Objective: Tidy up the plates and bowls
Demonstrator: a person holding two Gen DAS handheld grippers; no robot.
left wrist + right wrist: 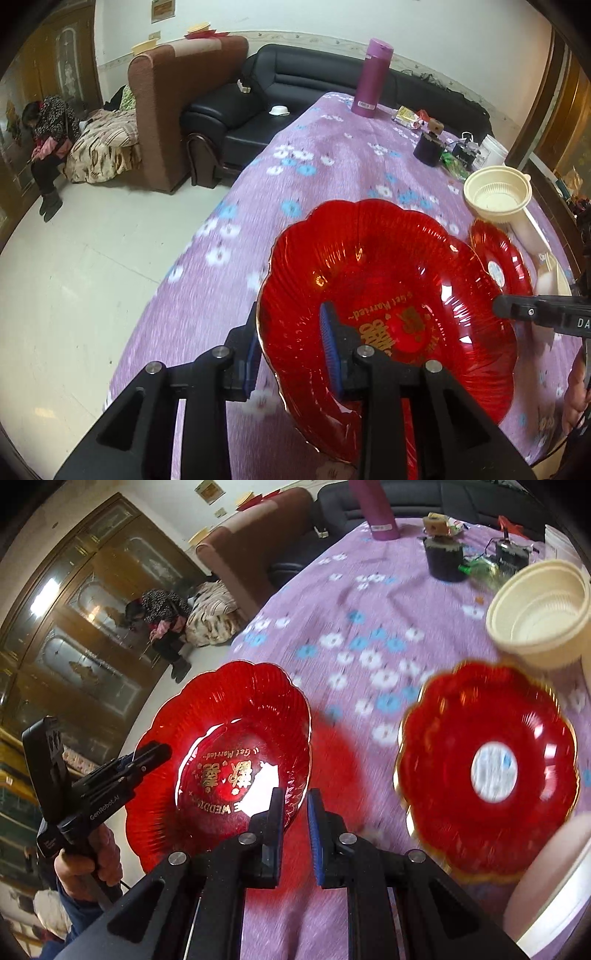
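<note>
My left gripper (291, 350) is shut on the rim of a large red scalloped plate (388, 295) with gold lettering, holding it tilted above the purple tablecloth (295, 177). The same plate shows in the right wrist view (229, 753), with the left gripper (147, 757) on its left rim. My right gripper (295, 830) is empty, its jaws a narrow gap apart, next to the plate's right edge. A smaller red plate (487, 771) lies flat on the cloth to the right; it also shows in the left wrist view (498, 258). A cream plastic bowl (539, 613) stands beyond it.
A purple flask (371, 77), a dark jar (428, 147), snack packets and a white tub (493, 149) crowd the table's far end. A cream bowl (496, 192) sits at the right. A black sofa (277, 92), a brown armchair and a seated person (48, 140) are beyond the table.
</note>
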